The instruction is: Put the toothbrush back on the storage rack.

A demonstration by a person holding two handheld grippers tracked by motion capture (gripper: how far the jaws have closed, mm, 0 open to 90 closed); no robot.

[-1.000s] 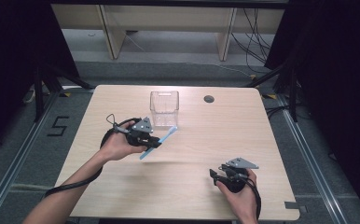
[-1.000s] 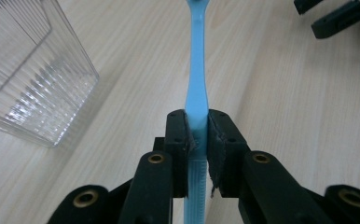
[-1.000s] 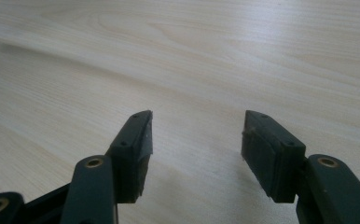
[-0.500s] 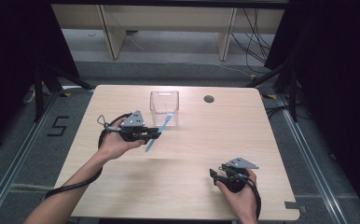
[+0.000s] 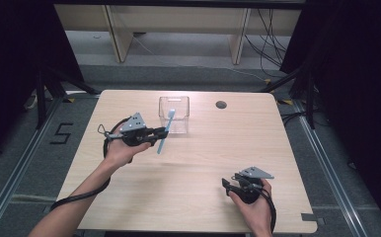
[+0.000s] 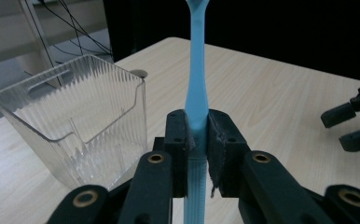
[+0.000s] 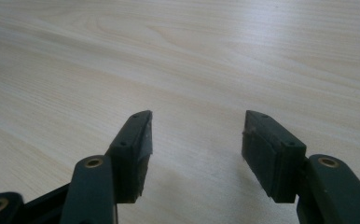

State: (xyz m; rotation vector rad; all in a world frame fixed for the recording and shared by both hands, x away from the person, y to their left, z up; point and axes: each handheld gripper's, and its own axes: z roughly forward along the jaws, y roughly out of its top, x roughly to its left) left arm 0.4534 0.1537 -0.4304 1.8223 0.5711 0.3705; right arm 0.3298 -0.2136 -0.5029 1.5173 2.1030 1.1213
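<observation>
A light blue toothbrush is clamped between the jaws of my left gripper, which is shut on its handle and holds it nearly upright above the table. Just beyond it stands a clear ribbed plastic cup, empty, left of the jaws in the left gripper view. My right gripper rests low near the table's front right, open, with bare wood between its jaws. It also appears at the right edge of the left gripper view.
The wooden table has a round cable hole at its back edge, right of the cup. Shelving and cables lie on the floor behind the table.
My left gripper has lifted the toothbrush off the table and tilted it from slanted to nearly upright, close to the cup's front. The right gripper has stayed put.
</observation>
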